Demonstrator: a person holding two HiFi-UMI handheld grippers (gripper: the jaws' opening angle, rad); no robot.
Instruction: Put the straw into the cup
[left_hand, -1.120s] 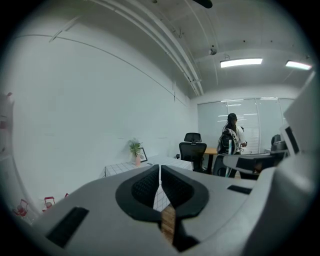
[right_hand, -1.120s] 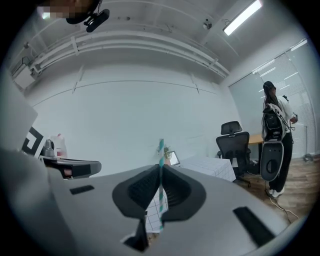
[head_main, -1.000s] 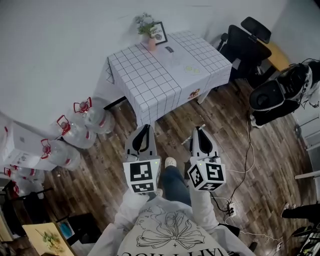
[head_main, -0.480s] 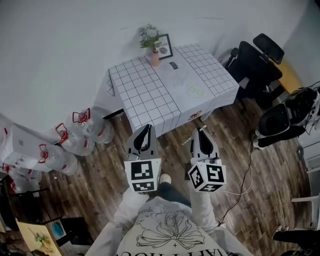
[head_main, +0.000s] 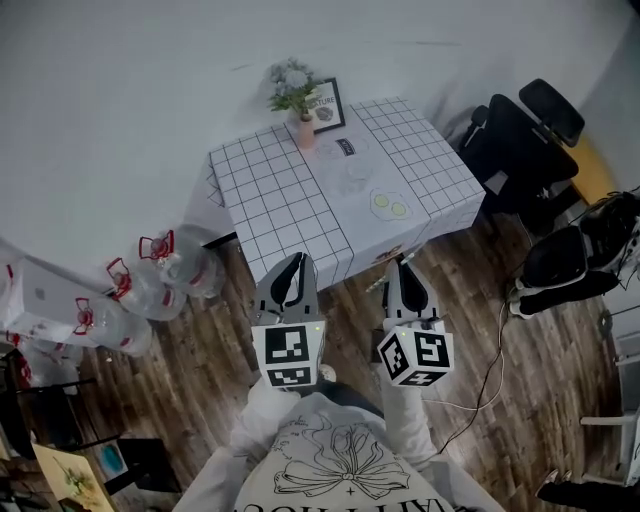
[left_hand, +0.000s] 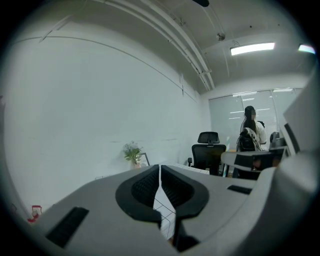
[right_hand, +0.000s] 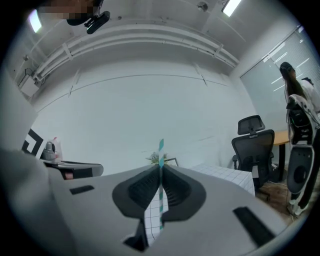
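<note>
A teal-and-white striped straw (right_hand: 161, 146) stands upright between the jaws of my right gripper (right_hand: 161, 172), which is shut on it. In the head view the straw is too thin to make out. My left gripper (left_hand: 160, 171) is shut with nothing in it. Seen from the head, the left gripper (head_main: 291, 264) and right gripper (head_main: 400, 267) hover side by side over the wood floor. Both are short of the table (head_main: 270, 190) with its white checked cloth. A faint clear shape (head_main: 357, 170) near the table's middle may be the cup; I cannot tell for sure.
On the table stand a small plant in a pink vase (head_main: 303, 130), a picture frame (head_main: 325, 103) and a small plate of yellow pieces (head_main: 390, 205). Several water jugs (head_main: 150, 280) lie at the left and black office chairs (head_main: 515, 135) at the right. Cables (head_main: 490, 360) run over the floor.
The table has come nearer and now sits more in the middle of the head view. Both grippers stay shut and level in front of me.
</note>
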